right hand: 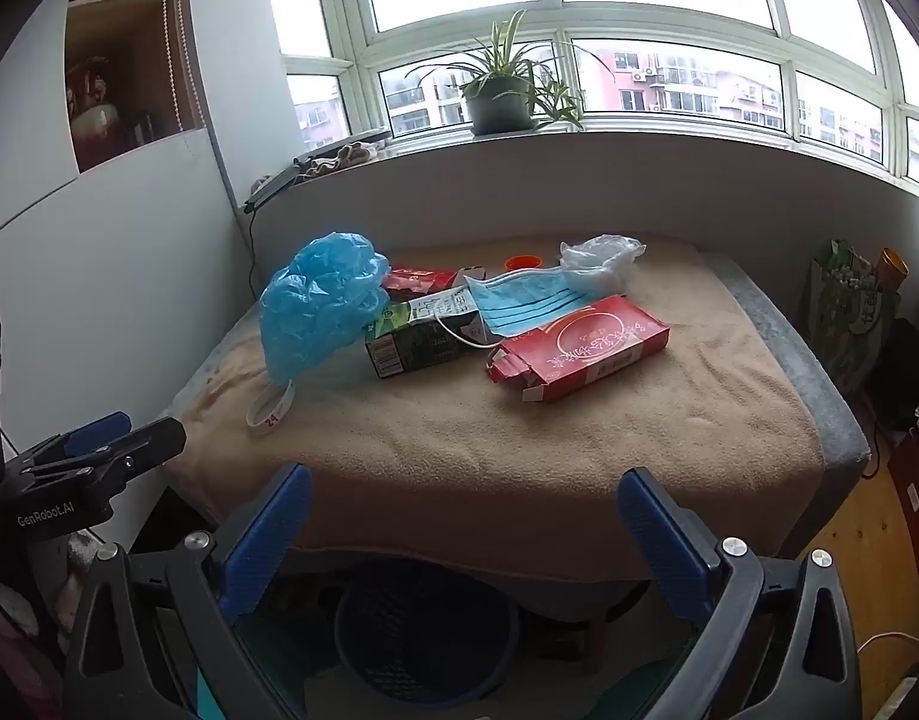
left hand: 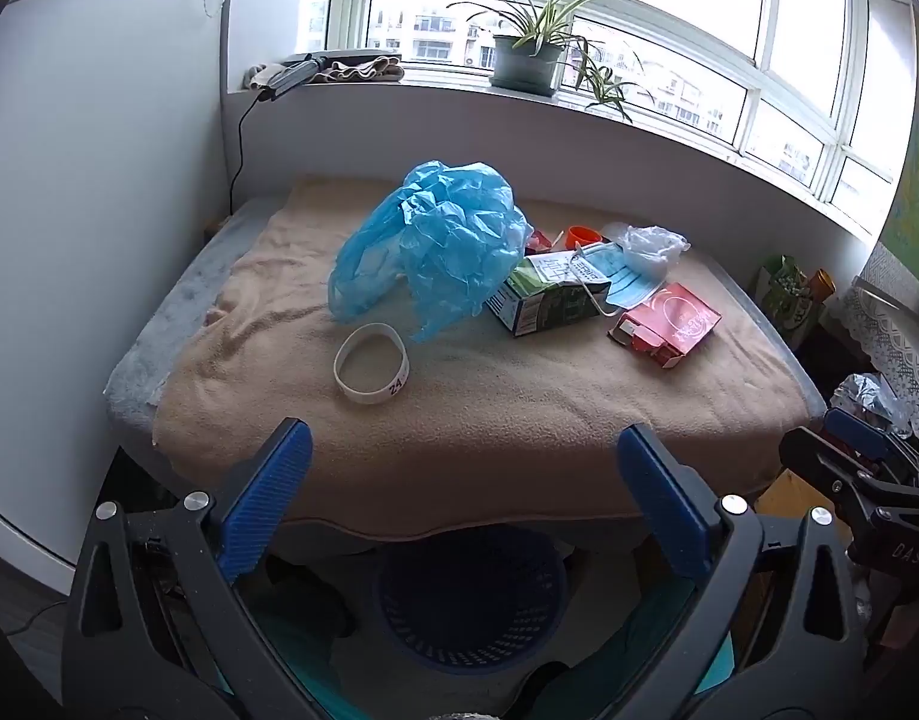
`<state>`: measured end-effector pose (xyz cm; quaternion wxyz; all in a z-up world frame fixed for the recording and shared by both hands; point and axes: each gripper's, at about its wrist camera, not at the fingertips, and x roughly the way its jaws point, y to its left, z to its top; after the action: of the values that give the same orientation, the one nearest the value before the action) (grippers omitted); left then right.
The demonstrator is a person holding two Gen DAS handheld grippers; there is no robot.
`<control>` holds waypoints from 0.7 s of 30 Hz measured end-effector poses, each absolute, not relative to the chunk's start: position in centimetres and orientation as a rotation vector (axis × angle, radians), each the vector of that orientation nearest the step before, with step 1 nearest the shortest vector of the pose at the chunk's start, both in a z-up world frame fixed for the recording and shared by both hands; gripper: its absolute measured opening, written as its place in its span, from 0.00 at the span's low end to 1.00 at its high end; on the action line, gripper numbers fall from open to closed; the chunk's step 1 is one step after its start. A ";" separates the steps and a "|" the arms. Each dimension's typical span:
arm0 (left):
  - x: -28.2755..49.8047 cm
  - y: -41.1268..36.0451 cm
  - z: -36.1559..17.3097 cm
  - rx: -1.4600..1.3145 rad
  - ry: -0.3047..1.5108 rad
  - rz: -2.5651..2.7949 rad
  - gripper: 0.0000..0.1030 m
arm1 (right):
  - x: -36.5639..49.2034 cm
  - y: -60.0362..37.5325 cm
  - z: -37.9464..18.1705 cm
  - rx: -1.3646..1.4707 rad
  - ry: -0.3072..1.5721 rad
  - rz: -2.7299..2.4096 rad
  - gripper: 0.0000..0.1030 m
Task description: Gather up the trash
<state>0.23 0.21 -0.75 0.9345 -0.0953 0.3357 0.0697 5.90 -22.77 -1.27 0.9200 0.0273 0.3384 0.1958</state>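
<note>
Trash lies on a table under a beige towel (left hand: pixel 459 420): a crumpled blue plastic bag (left hand: pixel 435 246) (right hand: pixel 321 300), a white tape ring (left hand: pixel 372 363) (right hand: pixel 272 405), a green carton (left hand: pixel 540 297) (right hand: pixel 423 336), a blue face mask (left hand: pixel 627 279) (right hand: pixel 528 306), a red box (left hand: pixel 666 324) (right hand: pixel 579 345), a clear bag (left hand: pixel 648 246) (right hand: pixel 600 258) and an orange cap (left hand: pixel 585 235) (right hand: pixel 522 261). My left gripper (left hand: pixel 462 468) is open and empty before the table's near edge. My right gripper (right hand: pixel 465 516) is open and empty, also before the near edge. A blue basket (left hand: pixel 468 600) (right hand: pixel 423 630) stands on the floor under the edge.
A potted plant (left hand: pixel 528 57) (right hand: pixel 501 96) stands on the windowsill behind the table. A white cabinet (left hand: pixel 99 210) is close on the left. Bags (right hand: pixel 849 312) stand on the floor at the right. The right gripper shows in the left wrist view (left hand: pixel 861 468).
</note>
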 end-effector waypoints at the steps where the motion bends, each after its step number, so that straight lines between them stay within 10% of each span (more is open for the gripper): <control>1: 0.2 0.0 -0.5 -0.187 0.683 0.145 1.00 | 6.0 -22.8 -1.3 0.055 0.695 0.402 1.00; 21: 1.2 -1.7 -0.5 -0.189 0.687 0.122 1.00 | 6.2 -24.2 -1.5 0.089 0.693 0.382 1.00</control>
<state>1.18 -1.65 -0.49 0.9355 -0.0923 0.3359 0.0596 6.15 -24.17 -1.51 0.9217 0.0435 0.3374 0.1861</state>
